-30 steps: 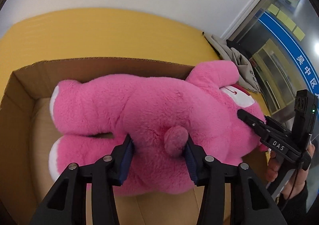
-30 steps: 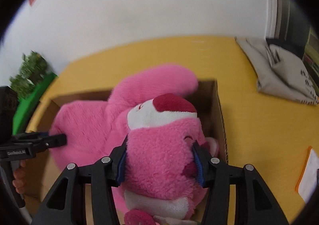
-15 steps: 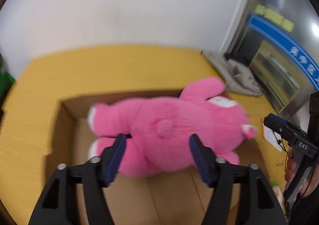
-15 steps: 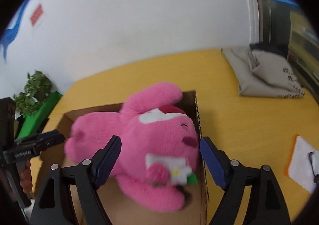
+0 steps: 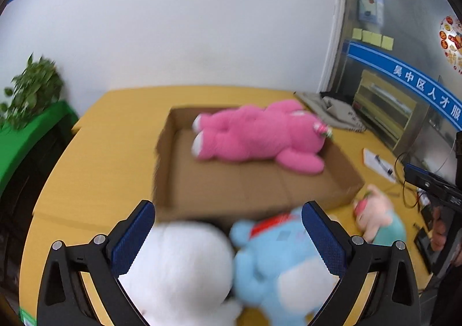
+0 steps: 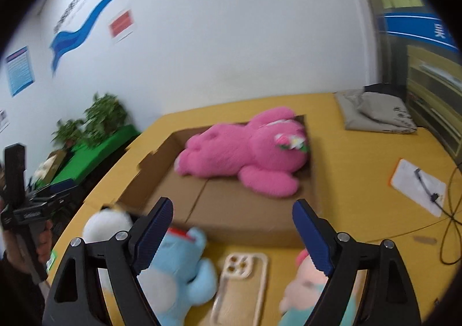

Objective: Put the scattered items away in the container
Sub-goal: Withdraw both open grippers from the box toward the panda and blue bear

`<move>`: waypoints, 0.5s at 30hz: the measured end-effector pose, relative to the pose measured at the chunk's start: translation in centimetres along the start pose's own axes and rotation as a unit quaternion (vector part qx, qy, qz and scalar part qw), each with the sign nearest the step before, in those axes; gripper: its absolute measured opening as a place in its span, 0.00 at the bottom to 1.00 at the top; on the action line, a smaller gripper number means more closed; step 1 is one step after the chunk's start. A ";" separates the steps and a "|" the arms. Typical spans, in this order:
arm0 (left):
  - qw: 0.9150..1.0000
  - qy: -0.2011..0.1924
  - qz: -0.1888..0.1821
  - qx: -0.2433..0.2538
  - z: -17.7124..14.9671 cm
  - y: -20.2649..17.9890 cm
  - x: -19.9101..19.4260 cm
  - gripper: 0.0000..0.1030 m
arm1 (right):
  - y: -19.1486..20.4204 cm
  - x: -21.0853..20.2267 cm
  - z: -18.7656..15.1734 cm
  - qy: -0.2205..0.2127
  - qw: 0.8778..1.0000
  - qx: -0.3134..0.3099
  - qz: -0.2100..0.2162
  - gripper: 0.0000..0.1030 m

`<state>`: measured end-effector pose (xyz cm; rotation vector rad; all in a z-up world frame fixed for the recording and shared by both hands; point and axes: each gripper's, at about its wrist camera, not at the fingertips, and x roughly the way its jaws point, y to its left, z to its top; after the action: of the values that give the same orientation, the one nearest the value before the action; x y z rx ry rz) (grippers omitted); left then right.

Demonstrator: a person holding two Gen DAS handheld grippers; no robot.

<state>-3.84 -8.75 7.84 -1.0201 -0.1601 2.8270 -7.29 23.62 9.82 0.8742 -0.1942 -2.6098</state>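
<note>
A big pink plush bear (image 5: 254, 135) lies on its side at the far end of the open cardboard box (image 5: 245, 190), also in the right wrist view (image 6: 245, 149) inside the box (image 6: 184, 193). My left gripper (image 5: 228, 233) is open and empty above a white plush (image 5: 179, 271) and a light blue plush (image 5: 280, 265) on the yellow table in front of the box. My right gripper (image 6: 232, 233) is open and empty above a clear phone case (image 6: 239, 288), with the blue plush (image 6: 179, 268) at left and a small pink and teal plush (image 6: 306, 291) at right.
A grey folded bag (image 6: 375, 112) lies at the table's far right. A clipboard with a pen (image 6: 418, 184) and a black cable (image 6: 453, 222) lie at right. Potted plants on a green cabinet (image 6: 95, 149) stand left of the table. The white wall is behind.
Both grippers opened, let go of the pink bear in the box and pulled back toward the table's near side. The other plush toys and phone case came into view.
</note>
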 end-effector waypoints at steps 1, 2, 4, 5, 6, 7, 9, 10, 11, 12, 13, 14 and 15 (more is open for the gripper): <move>1.000 0.008 -0.001 -0.014 -0.8 1.0 0.0 1.00 | 0.8 0.3 -0.7 0.011 1.000 -0.007 0.012 0.83; 1.000 0.017 0.000 -0.025 -1.5 1.9 0.0 1.00 | 1.6 0.6 -1.4 0.021 0.999 -0.013 0.025 0.83; 0.999 0.035 0.005 -0.040 -2.8 3.5 0.4 1.00 | 3.3 1.6 -2.7 0.041 0.998 -0.019 0.046 0.83; 0.998 0.042 0.007 -0.048 -3.4 4.2 0.6 1.00 | 4.1 2.3 -3.4 0.054 0.997 -0.020 0.055 0.83; 0.997 0.048 0.006 -0.055 -4.0 4.7 0.7 1.00 | 4.9 3.0 -4.0 0.066 0.996 -0.021 0.061 0.83; 0.997 0.051 0.000 -0.059 -4.5 5.0 0.7 1.00 | 5.6 3.5 -4.6 0.075 0.995 -0.024 0.064 0.83; 0.997 0.053 -0.015 -0.056 -5.2 5.0 0.7 1.00 | 6.7 4.8 -5.8 0.091 0.993 -0.030 0.065 0.83; 0.997 0.053 -0.017 -0.053 -5.3 4.8 0.6 1.00 | 7.0 5.3 -6.3 0.098 0.993 -0.029 0.063 0.82; 0.997 0.052 -0.021 -0.052 -5.5 4.5 0.6 1.00 | 7.1 5.8 -6.7 0.104 0.992 -0.024 0.061 0.82; 0.997 0.052 -0.031 -0.051 -5.6 4.0 0.6 1.00 | 7.0 6.2 -7.1 0.110 0.992 -0.016 0.061 0.82; 0.996 0.053 -0.047 -0.052 -5.8 3.4 0.7 1.00 | 6.8 6.5 -7.4 0.116 0.991 -0.006 0.060 0.82; 0.995 0.054 -0.060 -0.051 -5.9 2.7 0.8 1.00 | 6.6 6.7 -7.7 0.119 0.991 0.004 0.057 0.82; 0.995 0.056 -0.074 -0.048 -6.0 1.8 1.1 1.00 | 6.5 6.8 -8.0 0.121 0.991 0.010 0.053 0.82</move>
<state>-0.97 -10.02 2.32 -1.1330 -0.3467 2.6448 -5.43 14.88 1.26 1.1451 -0.1943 -2.3818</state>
